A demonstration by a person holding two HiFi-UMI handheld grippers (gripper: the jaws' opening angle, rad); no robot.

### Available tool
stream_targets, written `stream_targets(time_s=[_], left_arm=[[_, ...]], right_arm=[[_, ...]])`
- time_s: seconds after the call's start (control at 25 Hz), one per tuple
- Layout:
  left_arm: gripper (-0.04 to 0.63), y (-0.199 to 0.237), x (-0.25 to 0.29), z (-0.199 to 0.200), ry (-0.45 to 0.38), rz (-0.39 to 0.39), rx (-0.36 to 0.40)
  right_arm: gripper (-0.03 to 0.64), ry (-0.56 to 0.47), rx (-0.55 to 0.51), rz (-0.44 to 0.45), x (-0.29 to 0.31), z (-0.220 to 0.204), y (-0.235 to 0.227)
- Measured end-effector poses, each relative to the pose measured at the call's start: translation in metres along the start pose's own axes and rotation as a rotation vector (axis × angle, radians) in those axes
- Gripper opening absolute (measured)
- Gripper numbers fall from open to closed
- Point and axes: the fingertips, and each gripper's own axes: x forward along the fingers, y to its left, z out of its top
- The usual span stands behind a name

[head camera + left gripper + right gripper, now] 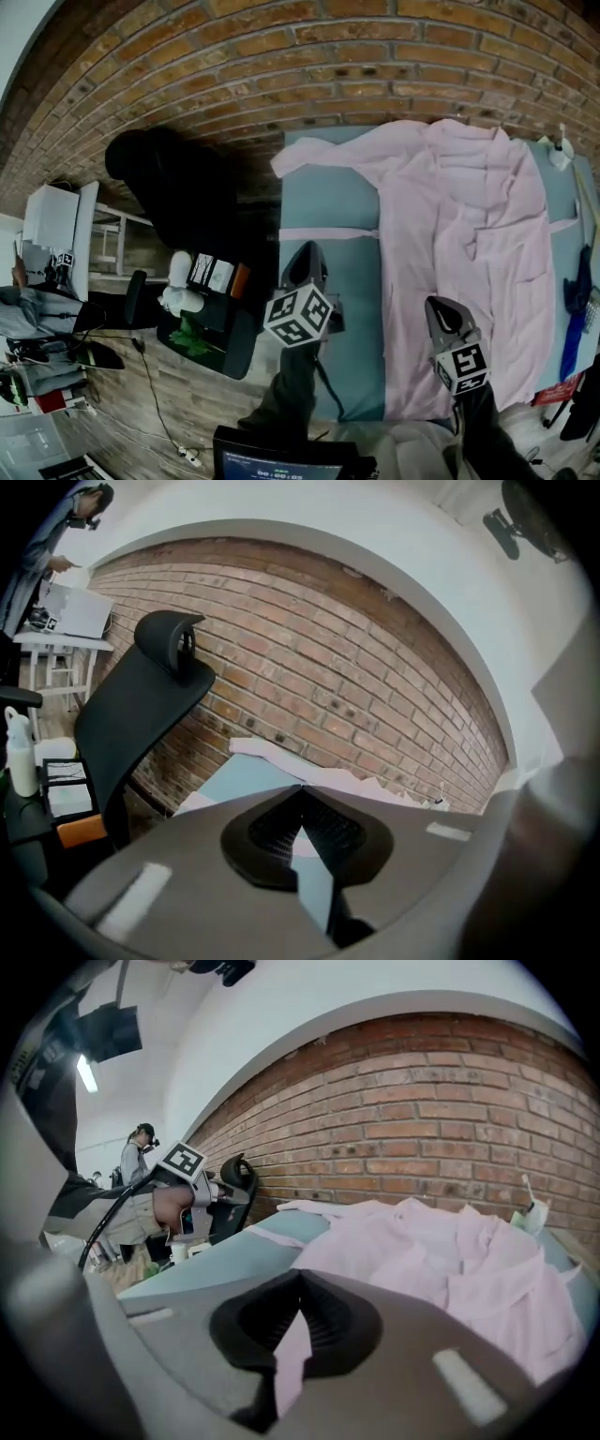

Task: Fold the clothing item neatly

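A pale pink garment [459, 244] lies spread out and rumpled on the blue-grey table [337, 300], one sleeve reaching left toward the brick wall. My left gripper [307, 253] hovers over bare table left of the garment, shut and holding nothing. My right gripper [439, 311] hangs above the garment's near part, shut, with no cloth between its jaws. In the left gripper view the closed tips [302, 789] point at the table [248, 775] and the garment's far edge [281, 755]. In the right gripper view the shut tips [300, 1274] face the garment [422, 1251].
A black office chair [178, 187] stands left of the table against the brick wall. A low black stand [202, 319] with bottles sits near it. A white item [560, 155] and a blue one [577, 300] lie at the table's right edge. A person [141, 1162] stands far left.
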Motion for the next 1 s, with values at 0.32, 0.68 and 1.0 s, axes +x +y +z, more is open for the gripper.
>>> stream_targets(time_s=[0.32, 0.68, 1.0], left_arm=[[0.047, 0.018, 0.088, 0.014, 0.033, 0.005, -0.030], [0.289, 0.024, 0.198, 0.020, 0.195, -0.080, -0.239], [0.319, 0.059, 0.249, 0.029, 0.230, 0.078, -0.252]], right_arm=[[0.002, -0.091, -0.062, -0.064, 0.038, 0.042, -0.021], [0.002, -0.091, -0.034, -0.062, 0.055, 0.049, -0.033], [0.002, -0.069, -0.044, -0.103, 0.054, 0.048, -0.048]])
